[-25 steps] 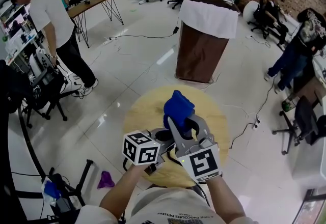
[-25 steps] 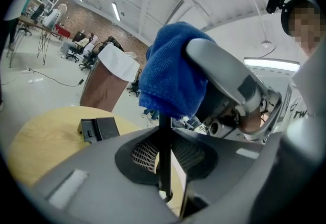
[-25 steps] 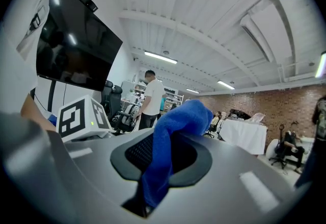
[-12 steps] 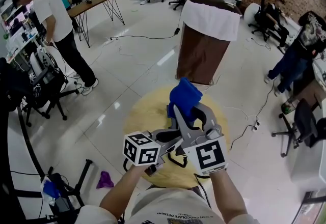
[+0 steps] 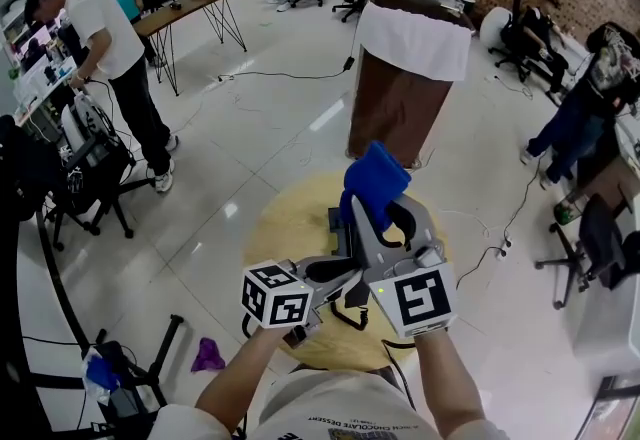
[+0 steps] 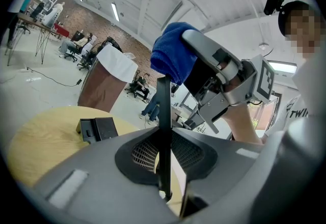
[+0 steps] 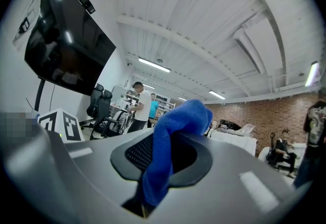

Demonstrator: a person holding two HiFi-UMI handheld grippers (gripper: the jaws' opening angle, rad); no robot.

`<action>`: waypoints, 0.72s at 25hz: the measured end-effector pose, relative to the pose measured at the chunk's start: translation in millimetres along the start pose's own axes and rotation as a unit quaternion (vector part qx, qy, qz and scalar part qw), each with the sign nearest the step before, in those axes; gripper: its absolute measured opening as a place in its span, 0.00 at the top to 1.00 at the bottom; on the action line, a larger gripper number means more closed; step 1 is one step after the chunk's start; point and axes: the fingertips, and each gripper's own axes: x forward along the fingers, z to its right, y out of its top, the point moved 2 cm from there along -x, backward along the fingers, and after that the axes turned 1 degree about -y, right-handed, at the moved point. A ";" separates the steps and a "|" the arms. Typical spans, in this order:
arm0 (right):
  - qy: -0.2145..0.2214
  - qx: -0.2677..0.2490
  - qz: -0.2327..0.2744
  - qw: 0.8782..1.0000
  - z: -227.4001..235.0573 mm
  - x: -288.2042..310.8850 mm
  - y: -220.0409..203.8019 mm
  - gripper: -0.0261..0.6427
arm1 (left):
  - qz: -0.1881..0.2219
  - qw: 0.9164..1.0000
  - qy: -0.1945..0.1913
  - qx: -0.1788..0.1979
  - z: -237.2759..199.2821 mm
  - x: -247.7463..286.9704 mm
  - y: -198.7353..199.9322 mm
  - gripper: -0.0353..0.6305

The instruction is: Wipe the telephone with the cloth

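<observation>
left claw [image 6: 164, 139]: jaws are sitting partway closed, pinching a thin black piece that's standing on edge between the pads. It looks like the phone's handset [image 6: 163, 111]. In the head view it's coming in low from the near left edge of the tabletop [image 5: 285, 228].

handset: it's being held up off the wood, near the middle of the tabletop, with a loop of black cord [image 5: 350, 316] hanging under it toward the near edge.

right claw [image 7: 163, 162]: jaws are clamping down on the blue cloth [image 7: 173, 131]. The fabric is running down the slot between the pads and bunching into a fat wad past the tips.

blue cloth: it's riding up in the air over the far half of the tabletop, clear of the wood. Whether the wad is brushing the top of the handset, honestly can't tell.

telephone base [image 5: 335, 220]: black and boxy, it's sitting flat on the far half of the tabletop, about midway between the left and right edges, partly hiding behind the right claw in the head view. The left gripper view is showing it clearly.

background: a brown stand [image 5: 400, 98] with a white cover is standing on the floor beyond the far edge.
</observation>
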 end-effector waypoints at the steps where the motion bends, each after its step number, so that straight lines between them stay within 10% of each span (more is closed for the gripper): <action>1: -0.001 -0.002 -0.004 1.000 0.9 0.1 -2.4 0.87 | 0.000 1.000 -0.001 0.000 0.1 -0.1 -0.1 0.85; 18: -0.049 0.009 -0.017 0.999 33.4 -12.3 -18.5 0.87 | 0.019 1.000 -0.016 -0.003 3.0 -8.5 3.4 0.85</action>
